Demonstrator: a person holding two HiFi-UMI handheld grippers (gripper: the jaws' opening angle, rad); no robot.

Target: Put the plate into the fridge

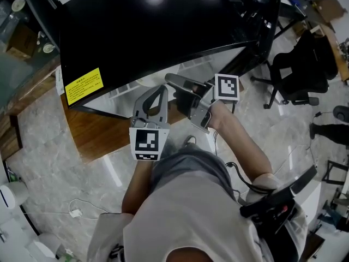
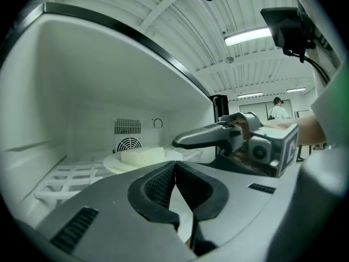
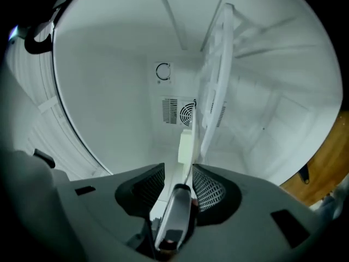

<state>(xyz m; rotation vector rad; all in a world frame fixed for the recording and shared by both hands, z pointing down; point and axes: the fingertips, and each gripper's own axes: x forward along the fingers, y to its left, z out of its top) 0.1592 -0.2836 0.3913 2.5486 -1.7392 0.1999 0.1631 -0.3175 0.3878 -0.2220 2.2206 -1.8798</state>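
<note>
A white plate [image 2: 117, 163] with a pale block of food [image 2: 143, 155] lies on the wire shelf [image 2: 71, 177] inside the fridge [image 1: 152, 31]. In the right gripper view the plate [image 3: 211, 105] shows edge-on, and its rim runs down between the jaws of my right gripper [image 3: 179, 174]. Those jaws stand open, their pads clear of the rim on both sides. From the left gripper view, my right gripper [image 2: 202, 138] reaches in just to the right of the plate. My left gripper [image 2: 174, 166] sits in front of the plate, shut and empty. Both grippers [image 1: 162, 88] [image 1: 170, 78] are at the fridge's open front.
The fridge's white back wall has a round fan vent [image 2: 129, 144] and a grille [image 2: 127, 126]. A yellow label [image 1: 83, 84] is stuck on the black casing. A wooden board [image 1: 103, 131] lies under the fridge, and an office chair [image 1: 297, 72] stands to the right.
</note>
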